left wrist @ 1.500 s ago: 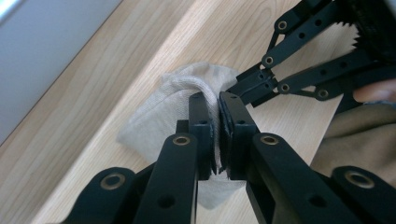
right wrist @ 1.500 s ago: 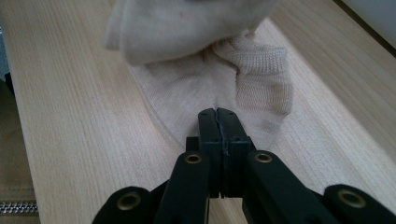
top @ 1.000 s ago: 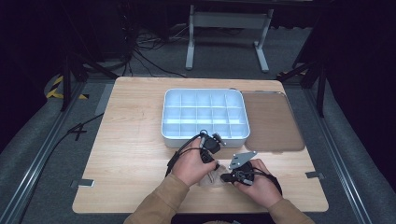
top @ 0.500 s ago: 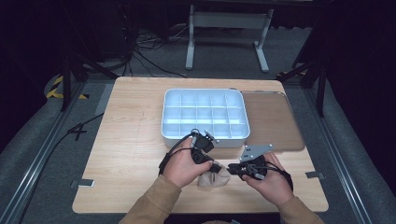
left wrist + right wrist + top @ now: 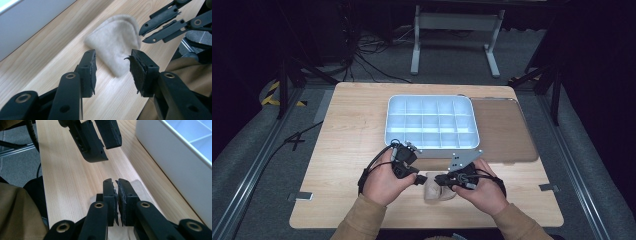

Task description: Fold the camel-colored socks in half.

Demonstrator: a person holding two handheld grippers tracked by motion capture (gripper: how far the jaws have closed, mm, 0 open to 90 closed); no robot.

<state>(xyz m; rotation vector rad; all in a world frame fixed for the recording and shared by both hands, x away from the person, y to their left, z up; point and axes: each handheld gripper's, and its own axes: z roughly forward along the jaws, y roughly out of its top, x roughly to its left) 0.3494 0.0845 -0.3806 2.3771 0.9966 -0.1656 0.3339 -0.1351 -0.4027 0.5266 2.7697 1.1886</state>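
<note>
Nearest you, the small beige felt cloth [image 5: 439,192] lies flat on the desk [image 5: 347,150], between your two hands and near the front edge, likely set there so both tongs can reach it from either side. Your left tongs [image 5: 113,68] are released; the jaws have just been closing a little, with the cloth below and ahead of them and nothing pressed between the pads. Your right tongs [image 5: 116,195] are all but clenched, having just been closing too, and they pinch nothing; the cloth lies beneath them. The cloth looks soft and fuzzy, a rounded wedge, seemingly folded over on itself. Farther off stands the white compartment tray [image 5: 432,142], its cells apparently bare, with a brown mat [image 5: 507,130] just beside it.
</note>
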